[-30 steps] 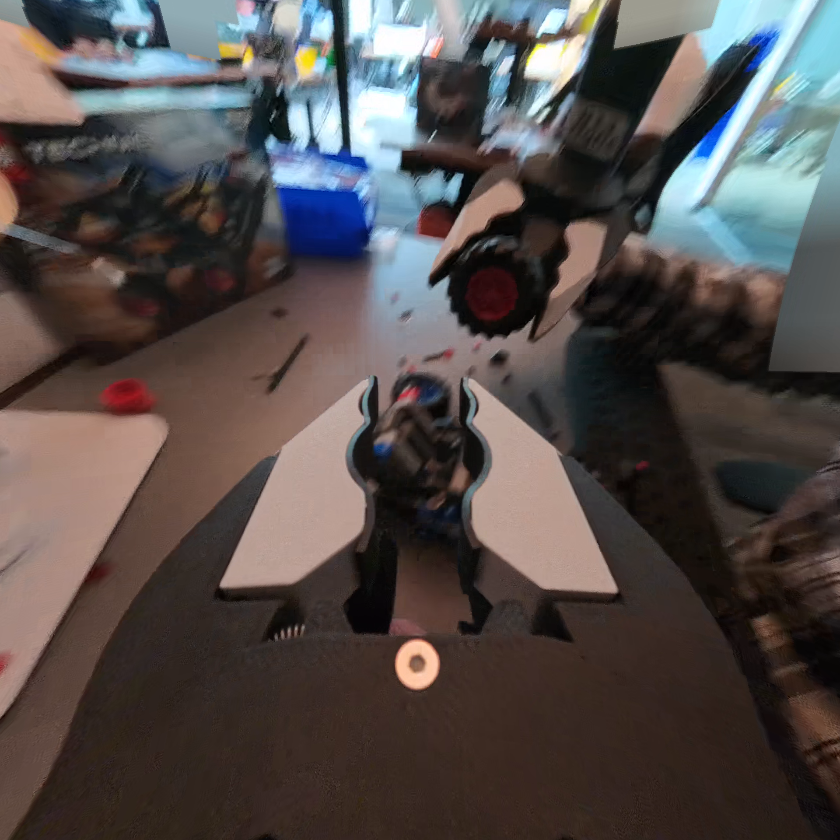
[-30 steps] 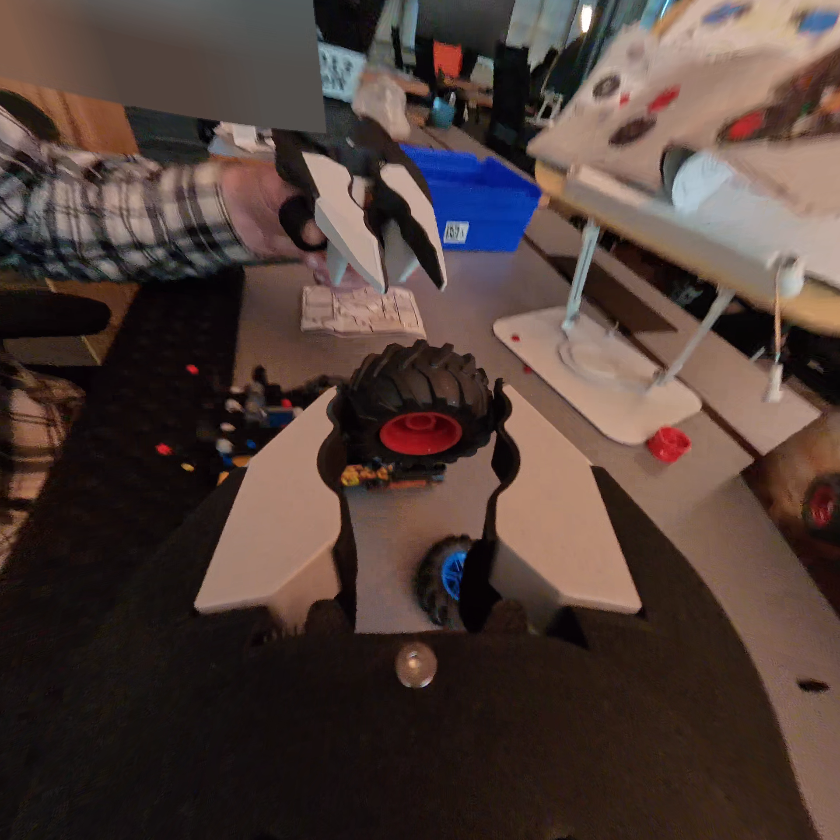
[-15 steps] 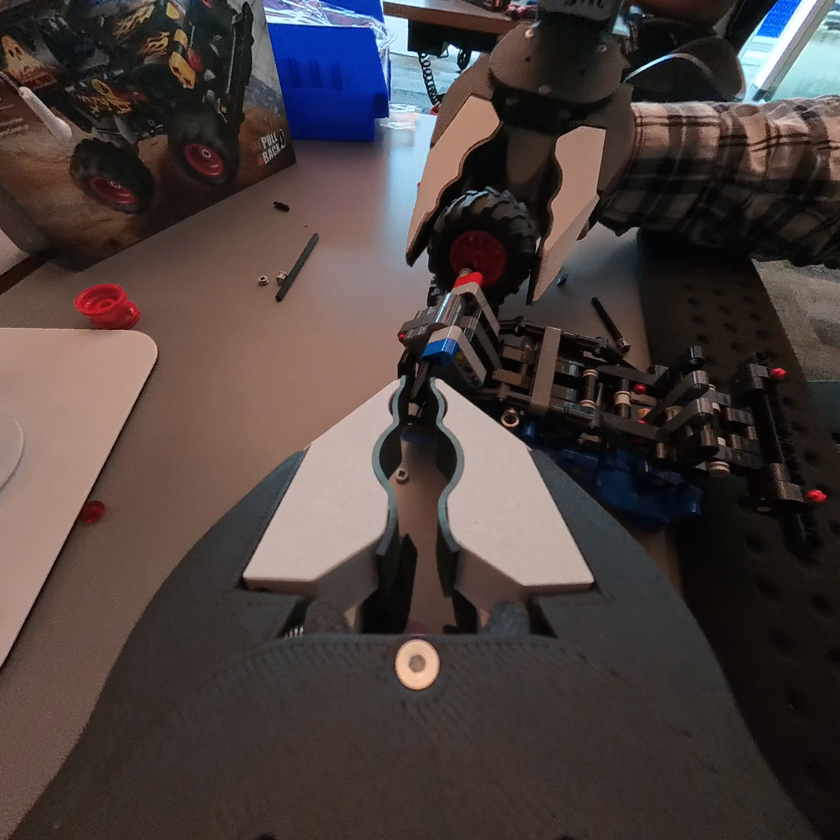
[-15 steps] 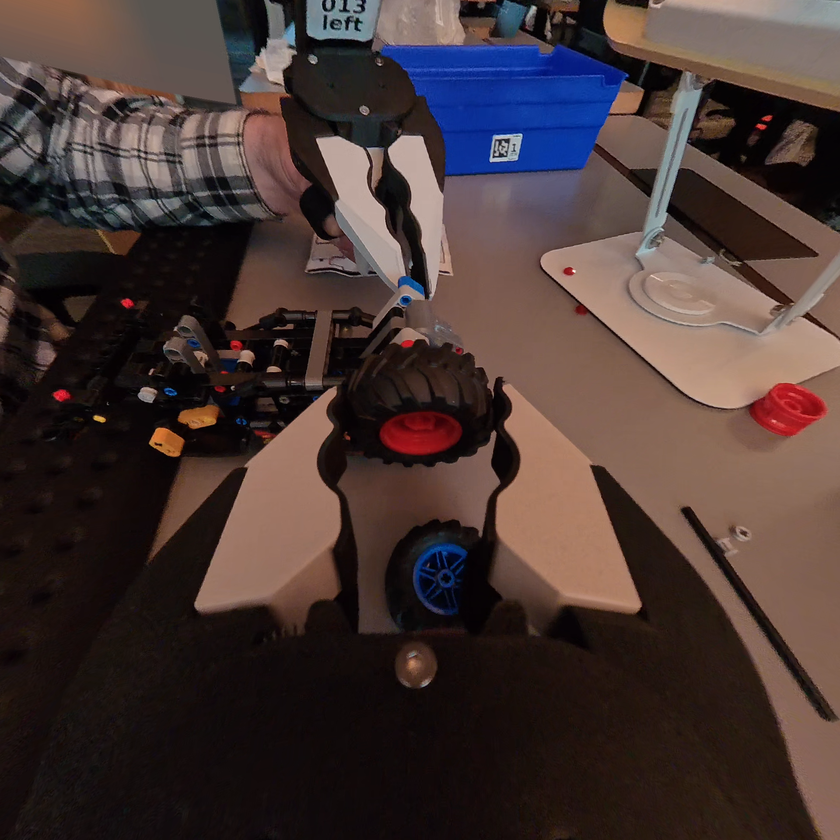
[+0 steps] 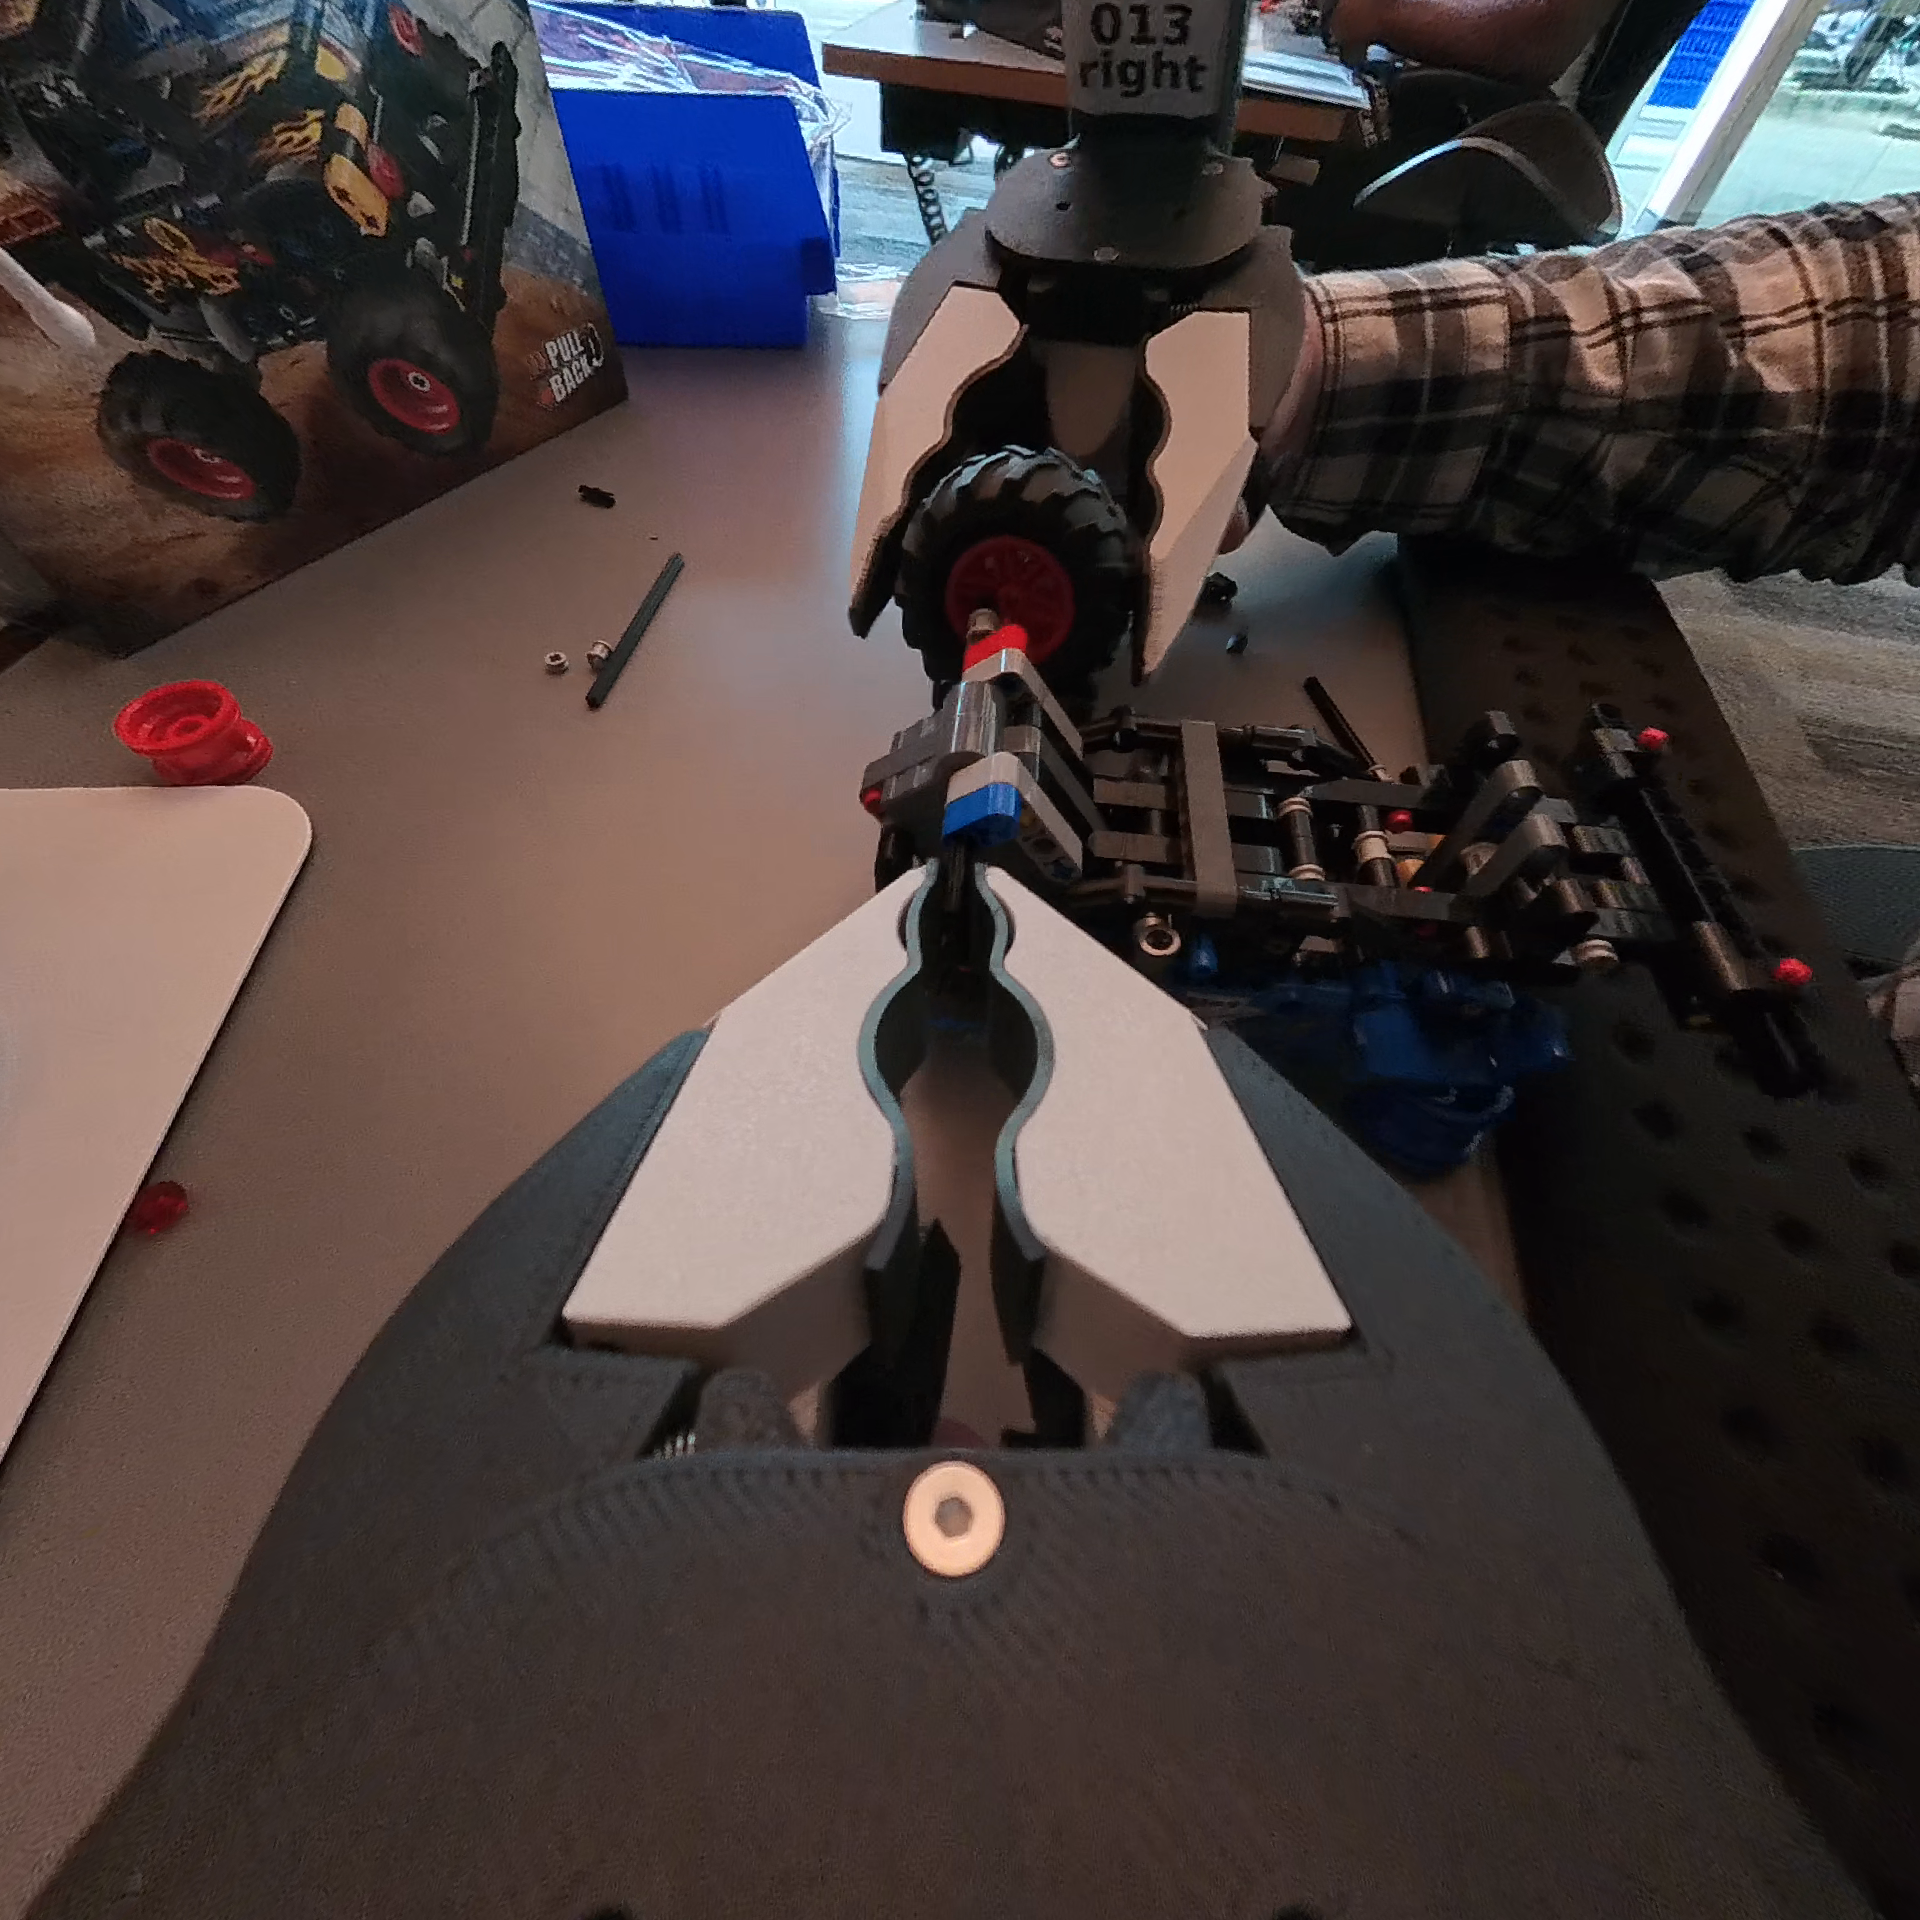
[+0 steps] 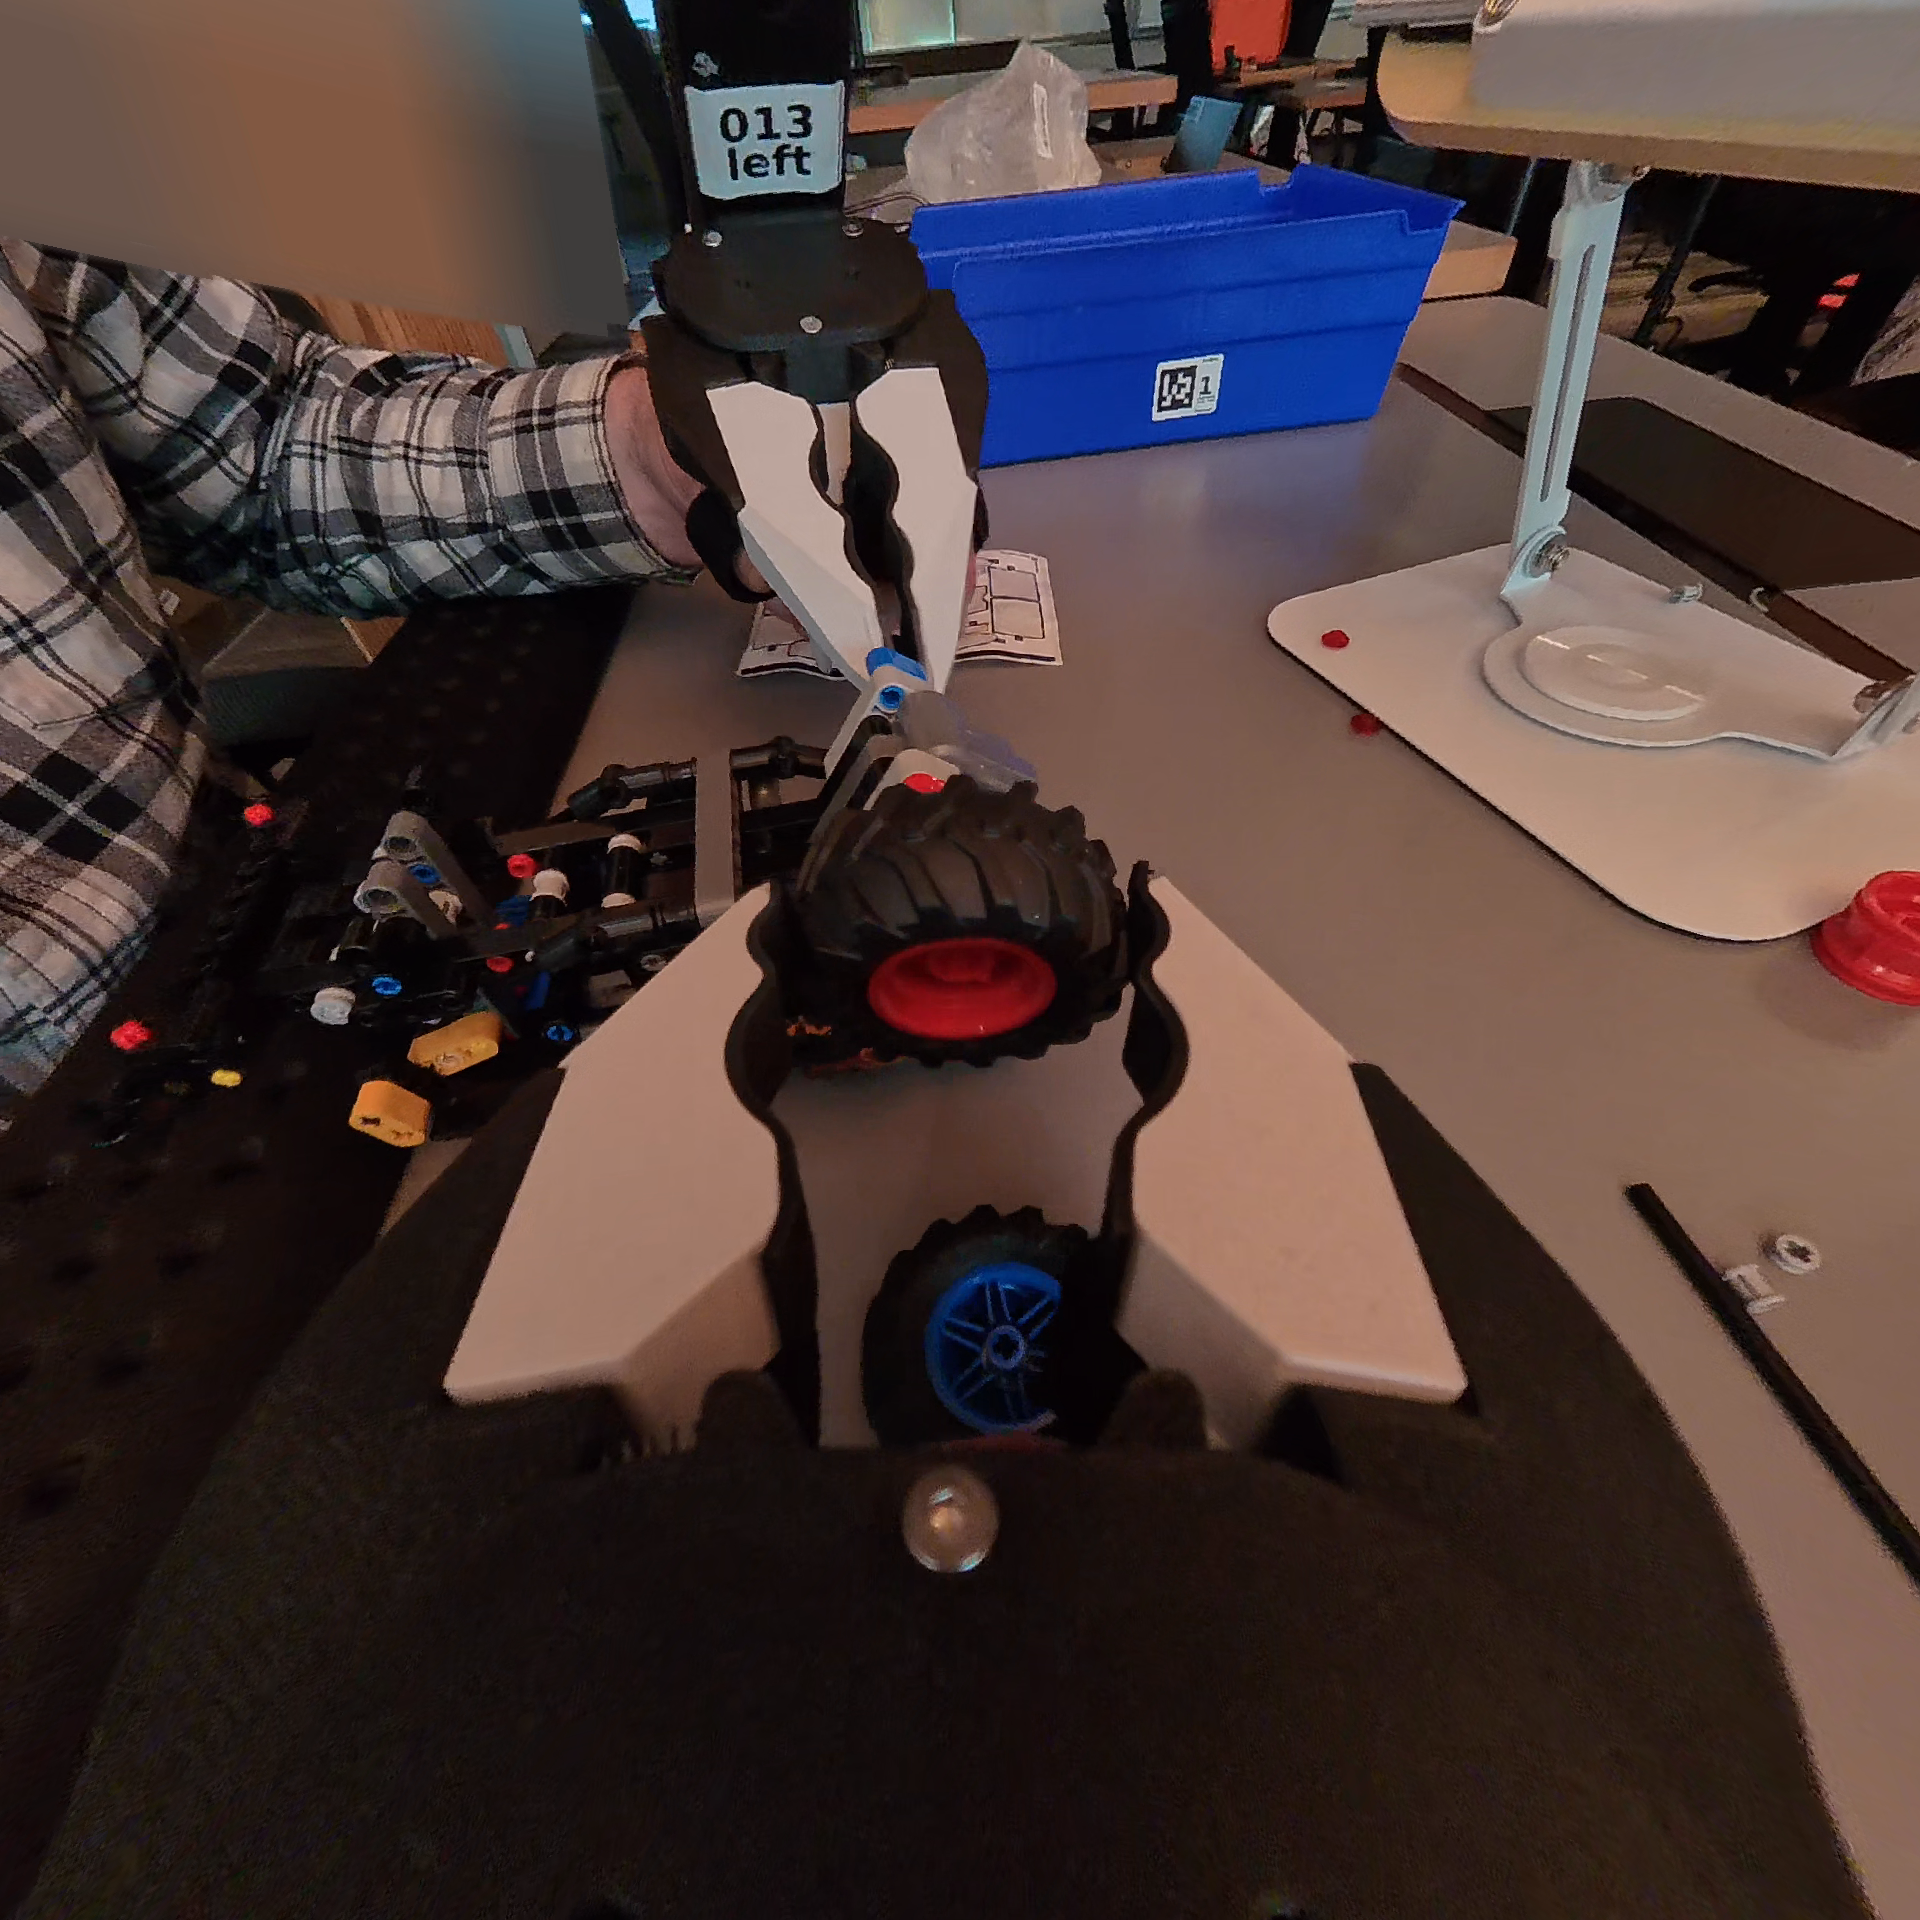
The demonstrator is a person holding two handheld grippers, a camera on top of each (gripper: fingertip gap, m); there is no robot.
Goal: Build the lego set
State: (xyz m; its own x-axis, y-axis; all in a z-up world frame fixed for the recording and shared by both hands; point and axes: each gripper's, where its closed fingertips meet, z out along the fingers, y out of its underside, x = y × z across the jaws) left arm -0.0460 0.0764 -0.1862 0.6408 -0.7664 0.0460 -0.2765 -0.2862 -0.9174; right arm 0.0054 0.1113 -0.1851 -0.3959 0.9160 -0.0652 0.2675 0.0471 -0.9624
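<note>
i am holding the left gripper (image 5: 961, 883) nearly shut, its tips pinching a thin part at the near end of the truck frame (image 5: 1299, 831), which is lying half on the grey table (image 5: 468, 935) and half on the dark mat (image 5: 1714, 1195). i judge this pinch is there to brace the frame so it does not slide while the wheel goes on. i am keeping the right gripper (image 6: 951, 935) partly open around the big black tyre with the red hub (image 6: 961, 925), clamped across the tread, so the hub hole is facing the red-tipped axle (image 5: 987, 644) that sticks out of the frame. in the left wrist view the axle tip is touching or just entering the hub; i cannot tell how deep it is sitting. i am lining the two grippers nose to nose, which i think lets one push straight against the other.

counting now: one tyre with a red hub in my grip, one smaller wheel with blue spokes (image 6: 987, 1340) lying on the table under the right gripper, and one bare red hub (image 5: 192, 727) loose near the white stand base (image 6: 1610, 748). two small grey bushes (image 5: 577, 657) are sitting beside one long black rod (image 5: 634, 629). one blue bin (image 6: 1195, 301) and one set box (image 5: 281, 260) are standing at the back, and one instruction sheet (image 6: 1013, 613) is lying behind the left gripper.
</note>
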